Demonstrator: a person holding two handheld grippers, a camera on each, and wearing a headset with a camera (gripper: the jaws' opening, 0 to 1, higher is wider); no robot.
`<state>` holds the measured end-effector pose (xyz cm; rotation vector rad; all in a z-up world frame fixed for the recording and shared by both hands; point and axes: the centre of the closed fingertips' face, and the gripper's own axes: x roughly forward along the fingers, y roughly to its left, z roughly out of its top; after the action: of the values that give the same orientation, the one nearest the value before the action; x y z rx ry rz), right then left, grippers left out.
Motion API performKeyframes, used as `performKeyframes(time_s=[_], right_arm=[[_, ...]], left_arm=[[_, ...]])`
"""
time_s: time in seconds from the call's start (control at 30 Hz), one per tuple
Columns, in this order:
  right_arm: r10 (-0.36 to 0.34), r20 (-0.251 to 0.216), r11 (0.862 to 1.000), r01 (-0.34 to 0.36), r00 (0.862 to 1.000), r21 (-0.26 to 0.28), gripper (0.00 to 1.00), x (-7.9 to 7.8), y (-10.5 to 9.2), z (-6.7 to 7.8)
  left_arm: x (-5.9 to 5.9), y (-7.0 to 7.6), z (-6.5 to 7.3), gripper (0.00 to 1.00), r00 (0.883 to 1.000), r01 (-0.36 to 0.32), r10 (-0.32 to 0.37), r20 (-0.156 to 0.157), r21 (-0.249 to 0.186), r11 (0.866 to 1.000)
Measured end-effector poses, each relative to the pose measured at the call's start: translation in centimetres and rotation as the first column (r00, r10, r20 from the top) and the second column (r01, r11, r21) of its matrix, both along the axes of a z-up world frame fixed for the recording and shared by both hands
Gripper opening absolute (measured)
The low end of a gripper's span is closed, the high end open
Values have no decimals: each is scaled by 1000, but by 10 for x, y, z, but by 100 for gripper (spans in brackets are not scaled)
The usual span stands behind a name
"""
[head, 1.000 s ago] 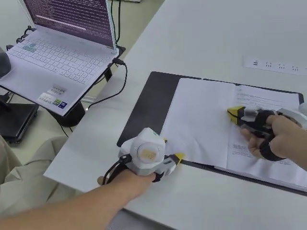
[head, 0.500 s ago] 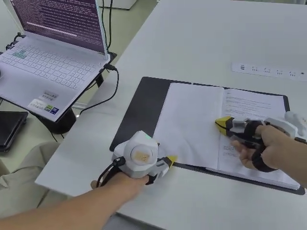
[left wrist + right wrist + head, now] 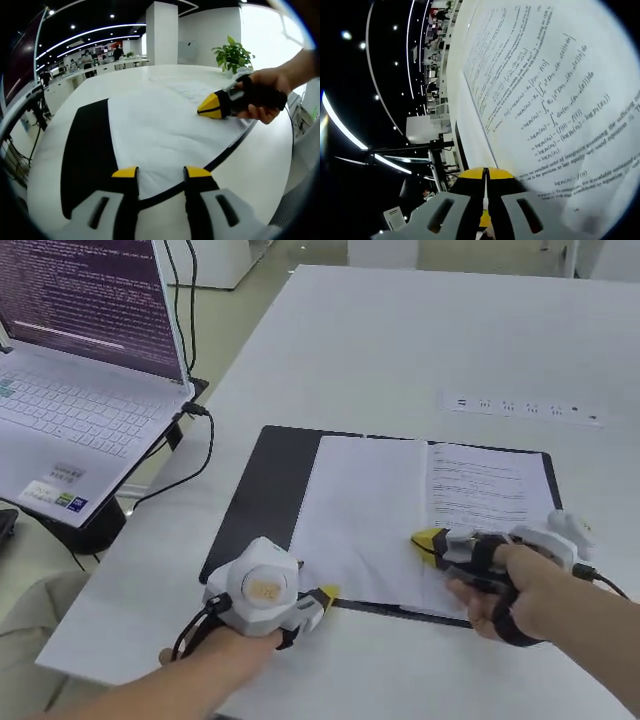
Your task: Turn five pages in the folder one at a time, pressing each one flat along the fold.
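Note:
An open black folder lies on the white table, with a blank white page on its left side and a printed page on its right. My right gripper is shut, its yellow tips pressed on the paper at the fold, toward the near edge. Its own view has the shut tips lying against the printed page. My left gripper is open at the blank page's near left corner; its tips straddle the folder's near edge with nothing held. The right gripper rests further along the page.
An open laptop on a stand sits left of the table, its cable hanging by the table's edge. A white power strip lies beyond the folder. A potted plant stands at the far end.
My right gripper has slid along the fold toward the folder's near edge, still shut. The left gripper stays at the page's near corner. The head camera has shifted.

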<state>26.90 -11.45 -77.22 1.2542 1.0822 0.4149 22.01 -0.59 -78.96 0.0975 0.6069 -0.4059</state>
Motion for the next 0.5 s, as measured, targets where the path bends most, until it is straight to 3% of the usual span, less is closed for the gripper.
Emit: performKeyframes(time_s=[0.2,0.5], right_arm=[[-4,3,1000,4,1000,11,0,-11,-11,-14],[-4,-5,1000,4,1000,19,0,-39,-13,-19]], left_arm=[[0,0,0,34,1000,1,-1,3,0,1000],[1,0,-1,34,1000,-3,3,-4,-2,1000]])
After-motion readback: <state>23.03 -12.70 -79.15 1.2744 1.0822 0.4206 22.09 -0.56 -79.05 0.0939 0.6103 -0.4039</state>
